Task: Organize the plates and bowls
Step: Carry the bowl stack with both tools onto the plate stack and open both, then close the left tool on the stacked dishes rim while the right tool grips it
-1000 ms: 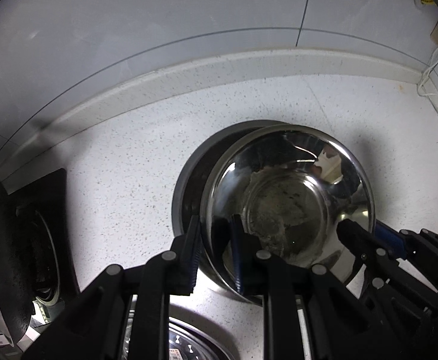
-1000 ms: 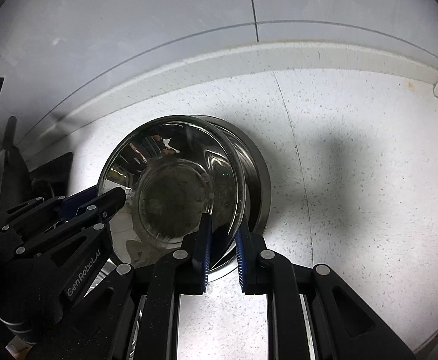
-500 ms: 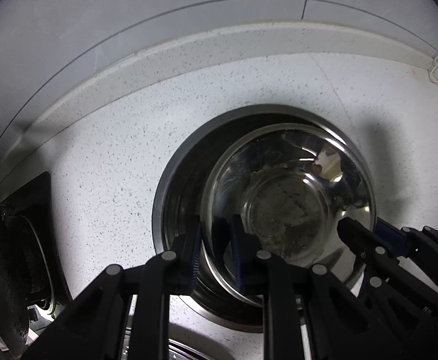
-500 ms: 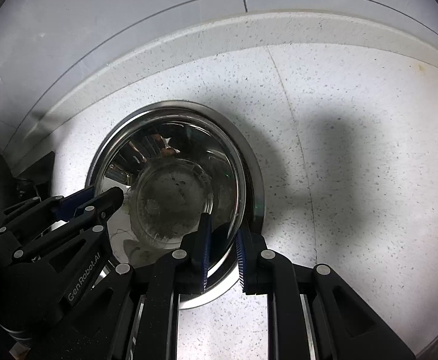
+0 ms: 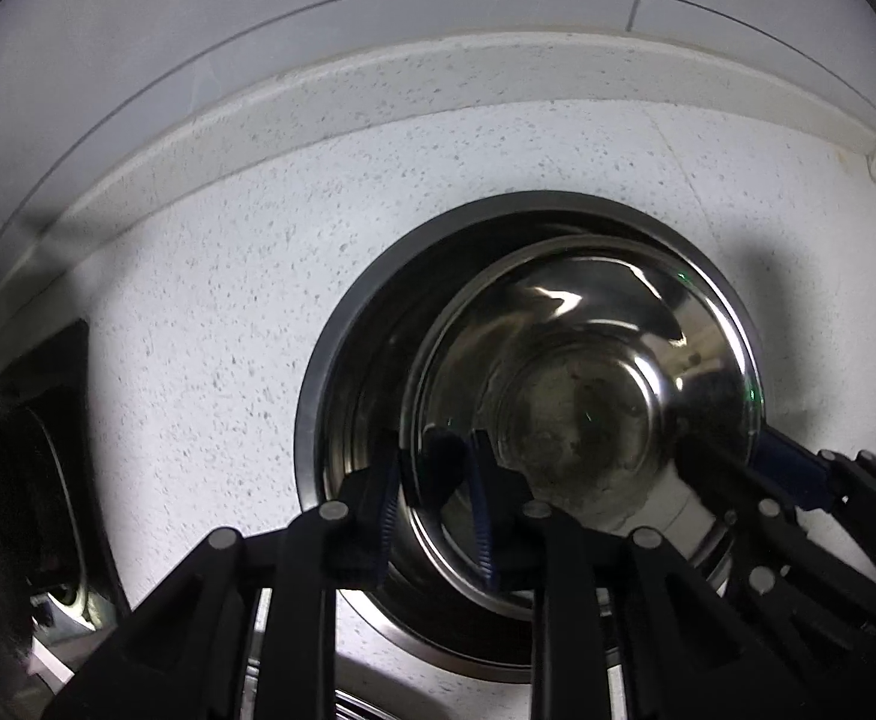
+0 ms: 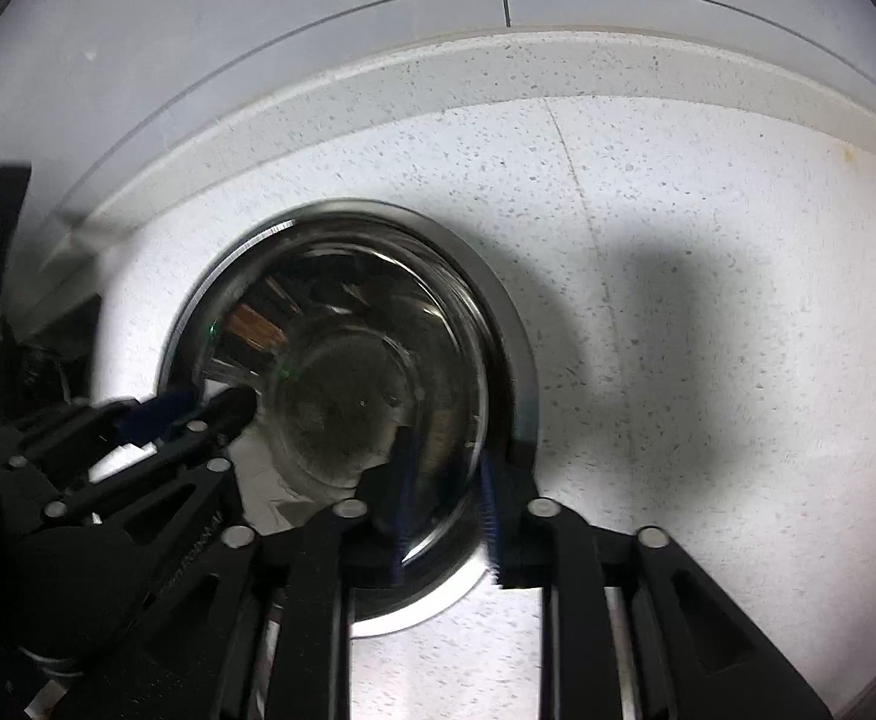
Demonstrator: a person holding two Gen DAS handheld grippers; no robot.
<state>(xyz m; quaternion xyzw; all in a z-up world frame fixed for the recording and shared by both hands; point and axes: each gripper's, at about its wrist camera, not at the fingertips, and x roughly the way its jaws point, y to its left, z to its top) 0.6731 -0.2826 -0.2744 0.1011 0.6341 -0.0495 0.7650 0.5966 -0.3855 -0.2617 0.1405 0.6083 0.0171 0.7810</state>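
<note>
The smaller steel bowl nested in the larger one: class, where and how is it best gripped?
Probably grip the smaller steel bowl by its thin rim, from above, one finger inside and one outside. Its smooth curved wall sits in the larger bowl, so only the rim offers an edge.

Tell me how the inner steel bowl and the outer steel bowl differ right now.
The inner bowl is smaller; the outer bowl is wider, its rim ringing it. The inner bowl sits off-centre inside the outer bowl, which rests on the speckled counter. The rim of the inner bowl lies between the fingers of the left tongs and of the right tongs, which have just been opening; the outer bowl's does not. Both are round, shiny steel.
</note>
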